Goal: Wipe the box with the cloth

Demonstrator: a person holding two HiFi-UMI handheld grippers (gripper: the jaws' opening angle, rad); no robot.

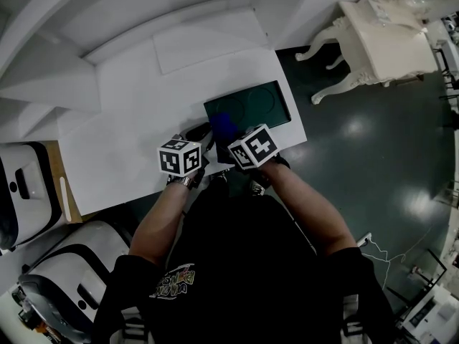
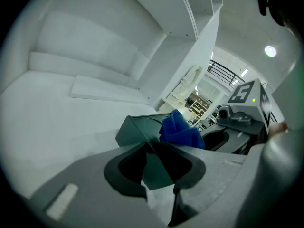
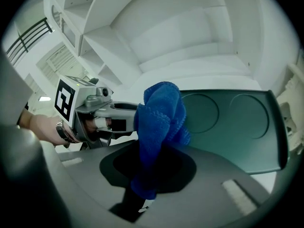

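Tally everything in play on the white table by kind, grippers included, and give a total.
Box, dark green: 1, box
Cloth, blue: 1, cloth
Grippers, grey: 2, left gripper clamped on the box's corner, right gripper clamped on the cloth
Total: 4

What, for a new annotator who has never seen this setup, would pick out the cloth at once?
On the white table, near its front edge, lies a shallow dark green box. The cloth is the bunched bright blue fabric over the box's near left corner, pinched in the right gripper. Nothing else on the table is blue.
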